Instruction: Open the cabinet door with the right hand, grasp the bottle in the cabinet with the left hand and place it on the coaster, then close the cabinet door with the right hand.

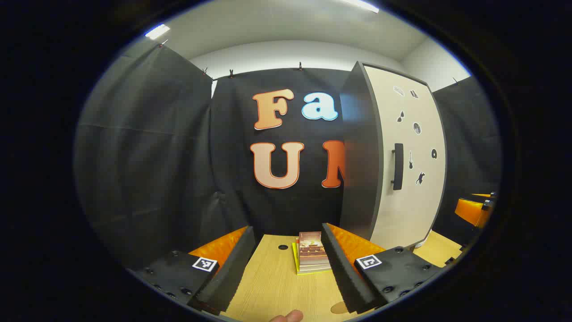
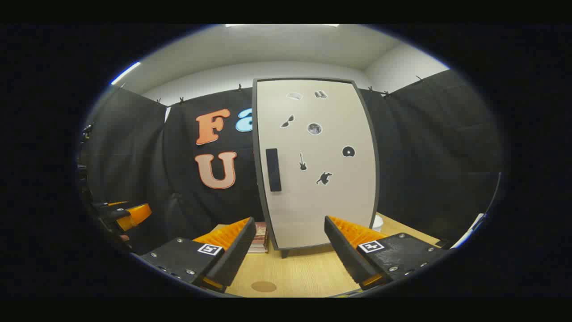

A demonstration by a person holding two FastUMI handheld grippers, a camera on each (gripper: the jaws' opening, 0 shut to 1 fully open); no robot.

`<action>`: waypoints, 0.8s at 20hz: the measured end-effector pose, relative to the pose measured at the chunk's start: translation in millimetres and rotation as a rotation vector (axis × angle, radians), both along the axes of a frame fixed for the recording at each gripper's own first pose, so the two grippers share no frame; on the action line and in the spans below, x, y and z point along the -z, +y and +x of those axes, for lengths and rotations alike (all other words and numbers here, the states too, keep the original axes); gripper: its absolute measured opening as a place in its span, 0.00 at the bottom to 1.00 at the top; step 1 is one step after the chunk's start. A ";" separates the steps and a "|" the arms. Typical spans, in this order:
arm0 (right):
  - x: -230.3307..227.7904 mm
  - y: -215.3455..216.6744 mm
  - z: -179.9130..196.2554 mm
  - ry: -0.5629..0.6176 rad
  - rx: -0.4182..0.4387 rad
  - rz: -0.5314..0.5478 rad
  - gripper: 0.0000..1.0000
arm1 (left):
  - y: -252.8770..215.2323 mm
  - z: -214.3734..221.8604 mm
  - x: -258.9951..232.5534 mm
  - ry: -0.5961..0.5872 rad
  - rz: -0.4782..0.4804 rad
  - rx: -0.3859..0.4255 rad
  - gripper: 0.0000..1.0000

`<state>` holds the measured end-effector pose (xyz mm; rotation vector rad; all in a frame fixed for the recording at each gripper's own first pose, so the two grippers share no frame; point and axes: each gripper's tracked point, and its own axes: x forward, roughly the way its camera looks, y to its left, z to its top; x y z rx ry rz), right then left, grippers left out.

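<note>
Right tool (fingers spread) faces closed cabinet door ahead.

We saw a cream door in a dark grey frame, dotted with small black and grey stickers, with a black handle. The counter was pale wood grain, with a round brown coaster on it. Both grippers were black with orange ribbed backs and black-and-white square tags. The books showed brown-red covers over a yellow one.
</note>
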<state>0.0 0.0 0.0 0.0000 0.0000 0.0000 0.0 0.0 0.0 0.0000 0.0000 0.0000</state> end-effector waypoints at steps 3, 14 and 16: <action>3.4 1.0 0.8 0.008 -0.002 -0.012 0.95 | 2.4 -2.4 3.1 0.004 0.000 -0.002 0.96; 1.8 3.4 8.2 0.003 -0.009 -0.010 0.95 | 10.0 -0.6 8.2 0.016 0.001 -0.013 0.98; 2.8 2.4 9.8 0.006 -0.008 -0.008 0.95 | 11.4 1.0 9.4 0.018 0.000 -0.013 0.97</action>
